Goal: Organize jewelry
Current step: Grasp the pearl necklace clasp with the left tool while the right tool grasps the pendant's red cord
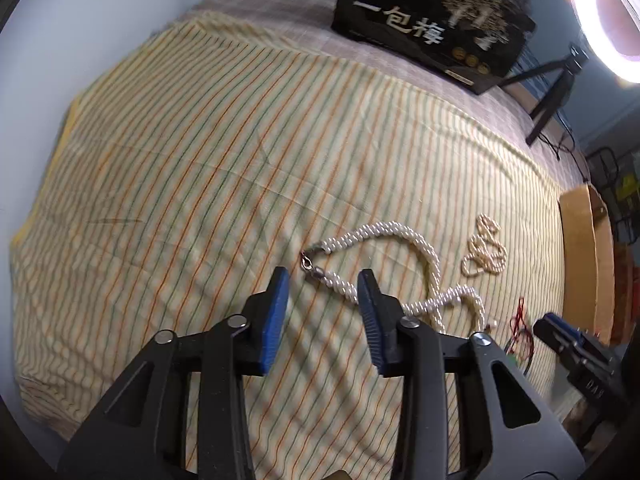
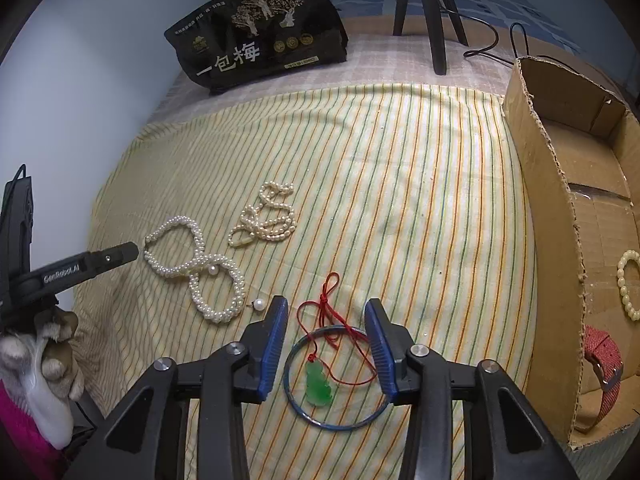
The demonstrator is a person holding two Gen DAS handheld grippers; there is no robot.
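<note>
A twisted white pearl necklace (image 1: pixel 404 276) (image 2: pixel 200 268) lies looped on the striped cloth. My left gripper (image 1: pixel 324 280) is open, its jaws on either side of the clasp end, just above it. It also shows in the right wrist view (image 2: pixel 120 254). A cream bead strand (image 1: pixel 484 250) (image 2: pixel 266 220) lies beyond. My right gripper (image 2: pixel 326 312) is open and empty over a blue bangle (image 2: pixel 296 400) and a green jade pendant (image 2: pixel 318 386) on a red cord (image 2: pixel 326 292). Two loose pearls (image 2: pixel 259 304) lie near the necklace.
A cardboard box (image 2: pixel 548 216) at the right holds a cream bead bracelet (image 2: pixel 624 284) and a red watch strap (image 2: pixel 604 364). A black snack bag (image 2: pixel 260 28) (image 1: pixel 432 20) and a tripod (image 2: pixel 424 8) stand at the far edge of the table. A ring light (image 1: pixel 600 12) glows.
</note>
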